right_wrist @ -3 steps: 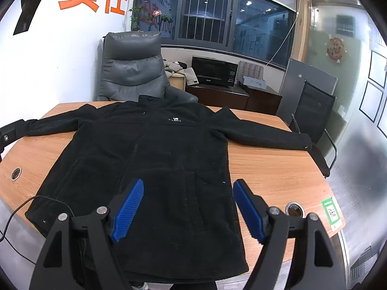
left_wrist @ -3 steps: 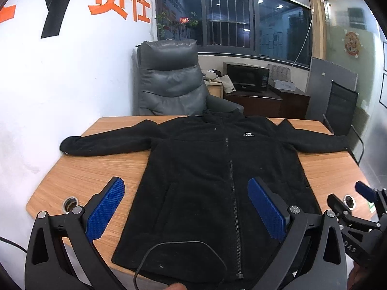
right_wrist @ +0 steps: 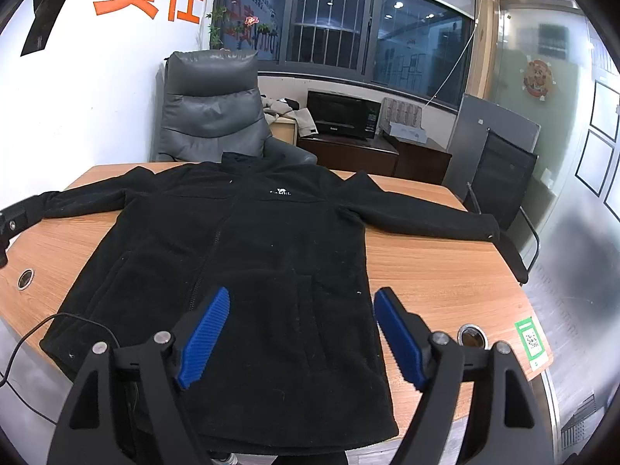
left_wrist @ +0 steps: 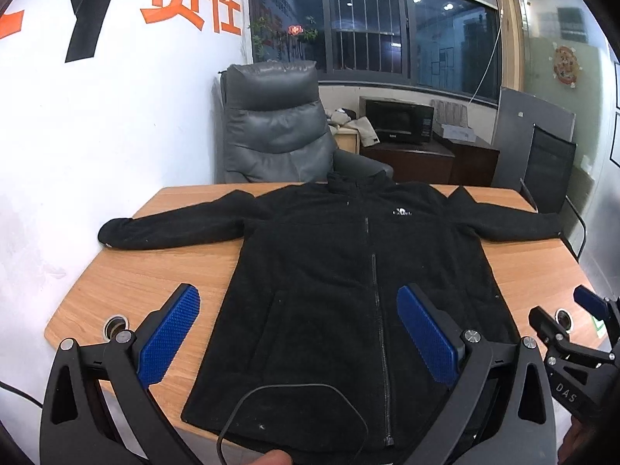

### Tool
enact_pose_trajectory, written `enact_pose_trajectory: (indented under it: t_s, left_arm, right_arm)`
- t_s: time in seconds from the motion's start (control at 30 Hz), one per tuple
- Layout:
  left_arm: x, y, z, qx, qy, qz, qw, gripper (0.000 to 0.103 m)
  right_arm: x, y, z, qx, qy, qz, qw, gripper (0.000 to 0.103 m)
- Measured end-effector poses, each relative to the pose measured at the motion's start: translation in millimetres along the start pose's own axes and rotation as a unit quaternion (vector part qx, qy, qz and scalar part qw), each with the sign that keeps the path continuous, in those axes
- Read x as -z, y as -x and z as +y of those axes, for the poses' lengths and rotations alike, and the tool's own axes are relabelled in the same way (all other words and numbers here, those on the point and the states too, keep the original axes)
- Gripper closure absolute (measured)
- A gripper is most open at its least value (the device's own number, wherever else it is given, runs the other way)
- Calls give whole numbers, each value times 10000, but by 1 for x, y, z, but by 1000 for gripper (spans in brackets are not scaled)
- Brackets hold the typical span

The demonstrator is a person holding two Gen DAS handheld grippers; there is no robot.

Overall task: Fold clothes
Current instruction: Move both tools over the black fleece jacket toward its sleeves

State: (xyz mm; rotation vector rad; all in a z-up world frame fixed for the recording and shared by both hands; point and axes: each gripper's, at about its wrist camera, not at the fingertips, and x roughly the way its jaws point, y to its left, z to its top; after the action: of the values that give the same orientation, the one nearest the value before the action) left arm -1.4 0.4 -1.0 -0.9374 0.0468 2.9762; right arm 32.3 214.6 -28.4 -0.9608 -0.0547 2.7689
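Observation:
A black fleece jacket (left_wrist: 341, 271) lies flat and zipped on the wooden table (left_wrist: 147, 279), front up, both sleeves spread out sideways. It also shows in the right wrist view (right_wrist: 248, 255). My left gripper (left_wrist: 298, 333) is open and empty, held above the jacket's lower hem. My right gripper (right_wrist: 302, 333) is open and empty above the hem's right part. The right gripper also shows at the right edge of the left wrist view (left_wrist: 581, 325).
A grey leather chair (left_wrist: 271, 124) stands behind the table. A mesh chair (right_wrist: 503, 186) stands at the right. Cable holes (left_wrist: 115, 324) (right_wrist: 471, 335) sit in the table's near corners. A black cable (left_wrist: 294, 407) loops over the hem. A green sticker (right_wrist: 533, 343) is near the right edge.

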Motion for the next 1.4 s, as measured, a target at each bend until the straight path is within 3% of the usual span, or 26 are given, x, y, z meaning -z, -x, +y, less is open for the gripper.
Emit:
enact_pose_trajectory:
  t_s: [0.1,0.47,0.7,0.87,1.1,1.4]
  left_arm:
    - [-4,-8,6,25,120,247,9996,0]
    - [8,-17,-9,-230,-183,215,9993,0]
    - [8,-33,-12,-65,-307,734,9968,0]
    - [5,-36,-14,-94,-213,703,9973,0]
    - [11,-25,-13,680,130,572,9960,0]
    - [-16,-59,-26,352,-178,555,9977,0]
  right_arm:
    - [-3,2,4,-33,-18,10,10000,21]
    - [-1,-6,2,-50,-13,-9,10000,21]
    - [-10,-7,9,78,-128,208,9997,21]
    - [-10,1,21,57,-49,156,9998,15]
    - [4,0,23,73,-35,185,9998,15]
    - [-24,-23,29,133,112,256,9995,14]
